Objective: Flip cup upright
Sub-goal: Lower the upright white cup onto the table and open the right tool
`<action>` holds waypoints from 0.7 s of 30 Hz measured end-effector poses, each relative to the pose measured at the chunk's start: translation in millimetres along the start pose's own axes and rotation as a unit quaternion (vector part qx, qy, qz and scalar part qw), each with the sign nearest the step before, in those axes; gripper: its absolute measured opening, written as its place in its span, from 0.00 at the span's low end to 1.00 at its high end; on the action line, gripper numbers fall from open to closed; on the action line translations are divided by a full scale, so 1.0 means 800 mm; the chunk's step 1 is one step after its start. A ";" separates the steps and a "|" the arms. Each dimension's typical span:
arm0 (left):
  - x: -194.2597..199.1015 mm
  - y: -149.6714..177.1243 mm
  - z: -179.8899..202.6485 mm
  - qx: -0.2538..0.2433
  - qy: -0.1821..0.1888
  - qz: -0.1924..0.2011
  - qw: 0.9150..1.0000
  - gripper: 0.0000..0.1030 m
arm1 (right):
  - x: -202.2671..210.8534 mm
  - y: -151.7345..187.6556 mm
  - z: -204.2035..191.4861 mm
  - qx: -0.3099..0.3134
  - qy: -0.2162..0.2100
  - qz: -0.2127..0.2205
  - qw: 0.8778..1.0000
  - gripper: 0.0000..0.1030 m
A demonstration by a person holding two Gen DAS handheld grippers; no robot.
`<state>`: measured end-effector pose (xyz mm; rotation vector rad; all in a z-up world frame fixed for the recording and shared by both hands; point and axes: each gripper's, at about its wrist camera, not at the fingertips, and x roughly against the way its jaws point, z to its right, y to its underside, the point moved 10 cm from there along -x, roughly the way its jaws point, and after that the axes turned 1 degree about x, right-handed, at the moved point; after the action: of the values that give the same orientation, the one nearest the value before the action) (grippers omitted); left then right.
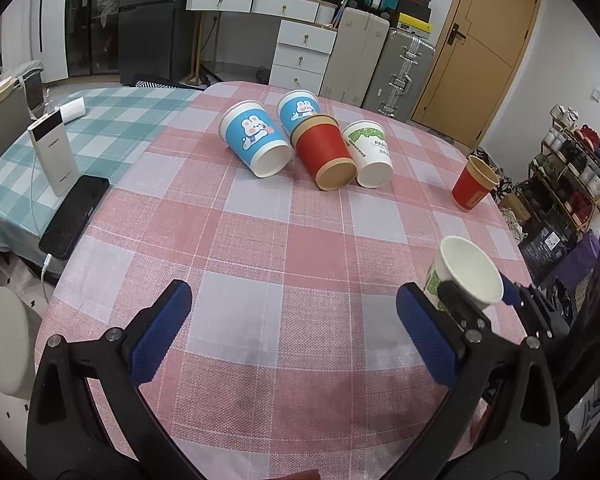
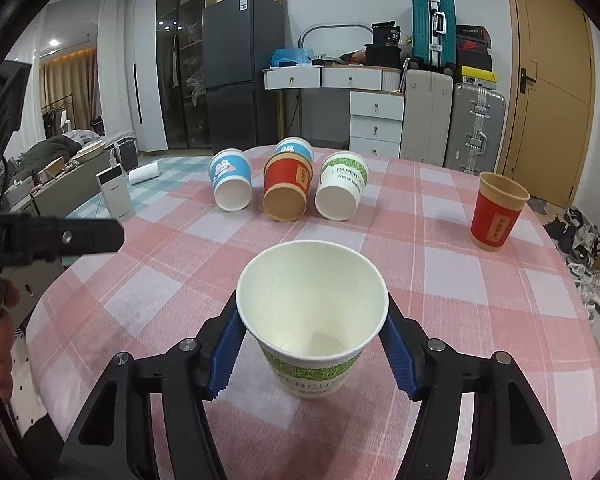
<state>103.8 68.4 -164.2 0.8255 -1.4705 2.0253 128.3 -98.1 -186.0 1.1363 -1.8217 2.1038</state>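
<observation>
**benchguy:** So which step is this? Looks to me like the setting-down part. The right gripper (image 2: 312,344) has its blue pads pressed against both sides of the white cup with green print (image 2: 312,320), and the cup is mouth-up, near the front of the pink checked tablecloth (image 2: 460,300). Can't tell if its base is actually on the cloth or just above it.

**cupflipper:** Agreed, I'd call this flip nearly done. Next move probably just needs the base flat on the table, then the jaws spread evenly so a light paper cup doesn't tip or stick to one pad. The left gripper (image 1: 296,332) is wide open with nothing in it, hovering over the cloth just beside the held cup.

**benchguy:** The cup itself looks clean inside, rim round, no visible crush from the squeeze.

**cupflipper:** Farther back there's a red cup (image 2: 496,212) already standing upright at the right. Beyond the middle, four are on their sides: a blue bunny cup (image 1: 256,140), a red and brown one (image 1: 326,152), a second white-green one (image 1: 370,152), and another blue cup (image 1: 298,110) behind them.
</observation>
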 end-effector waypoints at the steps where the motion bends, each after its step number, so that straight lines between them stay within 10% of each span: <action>1: 0.001 0.000 -0.001 0.001 0.000 0.000 1.000 0.99 | 0.002 0.003 -0.001 0.002 -0.001 -0.002 1.000 0.65; 10: 0.010 0.006 0.002 -0.001 -0.004 -0.001 1.000 0.99 | 0.016 0.027 -0.007 0.018 -0.012 -0.031 0.999 0.96; 21: 0.037 -0.001 0.049 -0.046 0.010 0.029 0.998 0.99 | 0.099 -0.004 0.047 -0.097 -0.034 0.036 0.994 1.00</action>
<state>90.8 32.9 -133.2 0.7311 -1.5822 1.9846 90.6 -159.5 -135.5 1.1226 -2.0732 1.8948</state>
